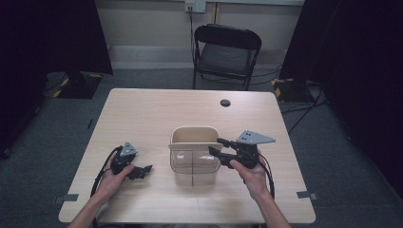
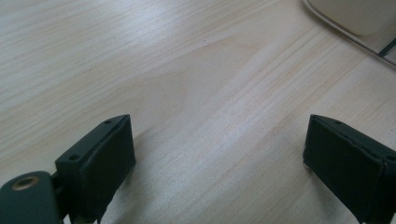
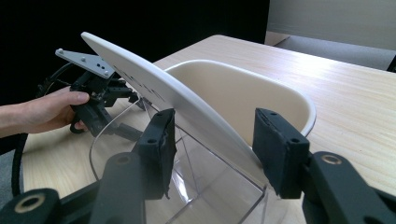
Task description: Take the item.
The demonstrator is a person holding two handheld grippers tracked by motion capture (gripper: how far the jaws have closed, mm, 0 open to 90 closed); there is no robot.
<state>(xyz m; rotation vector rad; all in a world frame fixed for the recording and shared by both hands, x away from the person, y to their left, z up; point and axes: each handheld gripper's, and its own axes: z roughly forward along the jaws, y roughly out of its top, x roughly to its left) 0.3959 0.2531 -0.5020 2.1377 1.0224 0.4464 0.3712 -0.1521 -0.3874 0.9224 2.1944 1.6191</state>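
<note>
A cream bin (image 1: 195,134) stands near the table's front middle, and a clear curved cover (image 1: 194,162) lies over its near half. In the right gripper view a white lid panel (image 3: 154,88) rises tilted over the bin (image 3: 243,93), above the clear cover (image 3: 116,140). My right gripper (image 3: 212,135) is open, its jaws either side of that panel's lower edge; whether they touch it is unclear. From above, the right gripper (image 1: 216,146) sits at the bin's right side. My left gripper (image 1: 142,172) is open and low over bare wood (image 2: 217,144), left of the bin's corner (image 2: 355,14).
The light wooden table (image 1: 157,114) has a dark round hole (image 1: 225,102) near its far edge and tape marks (image 1: 304,194) at the front corners. A black folding chair (image 1: 227,52) stands behind it. Dark curtains hang on both sides.
</note>
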